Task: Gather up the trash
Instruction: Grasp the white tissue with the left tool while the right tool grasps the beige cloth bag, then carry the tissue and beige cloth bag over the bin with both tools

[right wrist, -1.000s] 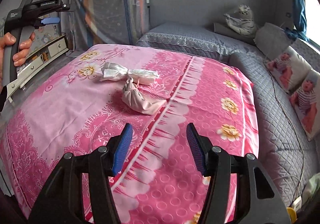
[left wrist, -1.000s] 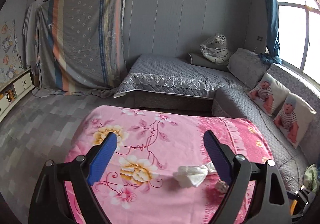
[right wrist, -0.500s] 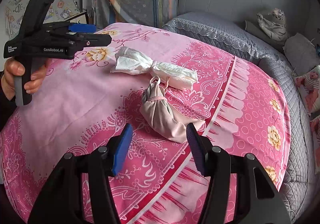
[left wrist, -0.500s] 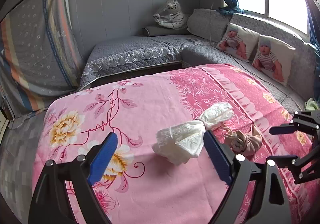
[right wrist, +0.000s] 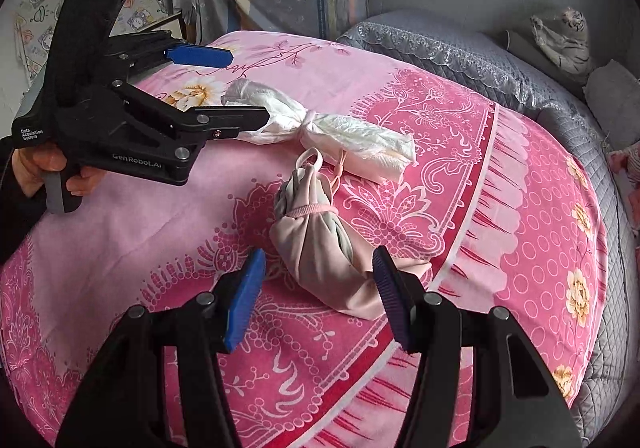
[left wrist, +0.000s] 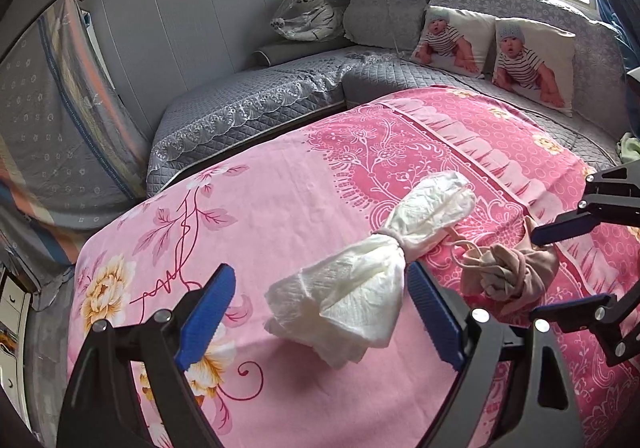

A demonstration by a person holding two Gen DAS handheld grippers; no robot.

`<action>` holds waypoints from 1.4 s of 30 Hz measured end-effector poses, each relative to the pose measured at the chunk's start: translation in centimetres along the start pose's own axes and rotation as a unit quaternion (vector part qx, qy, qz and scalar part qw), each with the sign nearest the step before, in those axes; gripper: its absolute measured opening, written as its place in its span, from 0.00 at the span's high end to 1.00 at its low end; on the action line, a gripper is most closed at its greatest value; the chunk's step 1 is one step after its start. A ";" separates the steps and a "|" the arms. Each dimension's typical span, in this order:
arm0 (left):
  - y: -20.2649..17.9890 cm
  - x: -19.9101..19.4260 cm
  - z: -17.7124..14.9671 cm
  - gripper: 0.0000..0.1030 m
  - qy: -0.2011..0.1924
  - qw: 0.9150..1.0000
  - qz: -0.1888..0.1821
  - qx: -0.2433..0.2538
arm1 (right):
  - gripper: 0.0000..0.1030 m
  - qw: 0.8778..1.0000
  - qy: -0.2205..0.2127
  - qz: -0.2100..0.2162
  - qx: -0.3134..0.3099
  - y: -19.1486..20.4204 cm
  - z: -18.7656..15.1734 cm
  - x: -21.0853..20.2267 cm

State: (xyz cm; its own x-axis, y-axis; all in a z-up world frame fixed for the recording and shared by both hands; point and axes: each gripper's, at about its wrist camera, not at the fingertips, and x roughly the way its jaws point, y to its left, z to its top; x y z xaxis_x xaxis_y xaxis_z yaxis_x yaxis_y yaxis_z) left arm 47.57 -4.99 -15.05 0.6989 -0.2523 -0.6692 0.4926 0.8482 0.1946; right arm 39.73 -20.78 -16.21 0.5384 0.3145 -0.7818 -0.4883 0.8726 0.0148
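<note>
A pink floral cloth [right wrist: 132, 215] covers a rounded surface; behind it runs a grey quilted sofa [left wrist: 280, 95] with a lace-edged cover. Two pieces of trash lie near the cloth's middle, touching at their tied ends. The white bundle [left wrist: 372, 268] is crinkled, papery sheet cinched at its waist into a bow-tie shape. The beige bundle [right wrist: 320, 248] is smooth, soft fabric gathered by a pink elastic band [right wrist: 308, 211], with thin cord loops at its top.

The left gripper [left wrist: 320, 312] is spread wide, its ribbed blue pads flanking the near lobe of the white bundle; no pad visibly presses it. The right gripper [right wrist: 316, 296] is spread about halfway, straddling the blunt lower end of the beige bundle; its right pad lies at the fabric's edge, and contact cannot be told. Neither holds anything.

Risks, as judged from this arrangement:
- Closing on a puffy lobe rather than the cinched waist may crush the paper and let it slip free.
- The pads may pinch the loose cloth beneath, dragging it and shifting both bundles.
- The beige fabric tapers toward its end; a grip there may slide off.
- The cord loops rest against the white bundle, so lifting one may snag and tow the other.
- The two grippers work close together and could collide.
</note>
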 end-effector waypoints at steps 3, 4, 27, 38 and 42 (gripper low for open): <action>0.2 0.9 0.1 0.18 0.004 1.000 -0.002 -0.011 | 0.52 1.000 0.007 0.012 0.011 -0.7 0.1 0.4; 0.1 1.2 0.1 0.19 0.005 1.000 -0.003 -0.008 | 0.55 1.000 0.011 0.017 0.013 -0.9 0.3 0.6; -0.8 3.2 1.2 0.88 0.017 1.000 -0.007 -0.007 | 0.79 0.998 0.029 0.024 0.050 -2.3 0.1 0.2; 0.7 -0.5 1.2 0.91 0.001 0.996 -0.034 -0.077 | 0.79 0.993 -0.003 0.020 0.113 -4.2 -2.8 -6.1; 0.5 -3.6 0.9 0.91 -0.012 0.994 -0.049 -0.100 | 0.79 0.990 -0.026 0.023 0.137 -4.1 -4.2 -9.1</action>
State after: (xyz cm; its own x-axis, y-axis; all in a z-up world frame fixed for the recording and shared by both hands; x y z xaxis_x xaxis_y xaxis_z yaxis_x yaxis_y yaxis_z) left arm 45.71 -4.09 -11.91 0.6658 -0.3465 -0.6608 0.4477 0.8940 -0.0177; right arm 33.97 -28.79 -11.76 0.5584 0.3688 -0.7431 -0.3124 0.9233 0.2235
